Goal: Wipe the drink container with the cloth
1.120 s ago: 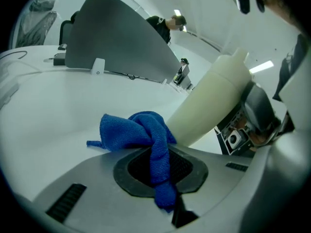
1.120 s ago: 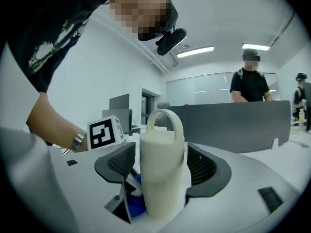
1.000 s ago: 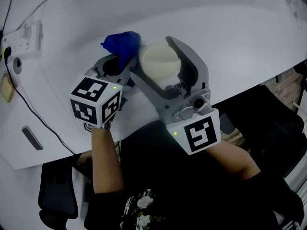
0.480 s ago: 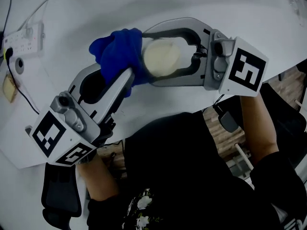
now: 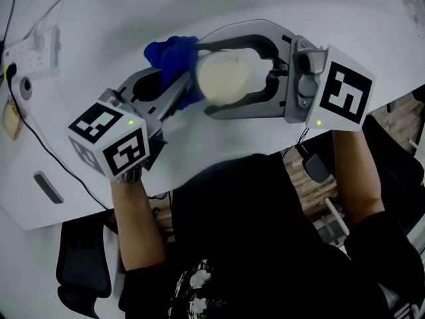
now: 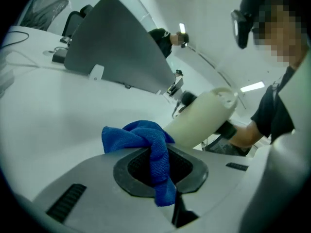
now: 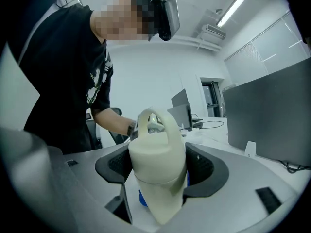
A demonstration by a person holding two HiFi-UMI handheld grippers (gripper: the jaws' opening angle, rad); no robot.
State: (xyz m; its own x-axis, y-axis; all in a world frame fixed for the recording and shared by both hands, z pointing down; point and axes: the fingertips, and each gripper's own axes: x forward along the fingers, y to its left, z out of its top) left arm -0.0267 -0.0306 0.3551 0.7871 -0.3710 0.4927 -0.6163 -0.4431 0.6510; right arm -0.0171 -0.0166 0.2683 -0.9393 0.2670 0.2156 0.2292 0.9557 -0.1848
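Right tongs point(image 7: 159, 174) clamped on drink container point(image 5: 224, 78) | left tongs point(image 6: 163, 171) clamped on cloth point(image 6: 146, 135) | container tilted, handle end toward person point(image 7: 63, 72)

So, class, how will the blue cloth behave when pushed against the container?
Probably floppy: the blue cloth bunches and droops from the left gripper. Likely light and grippy, given its napped weave. It should mould around the container, not shove it.

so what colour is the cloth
The cloth is blue, clearest in the left gripper view.
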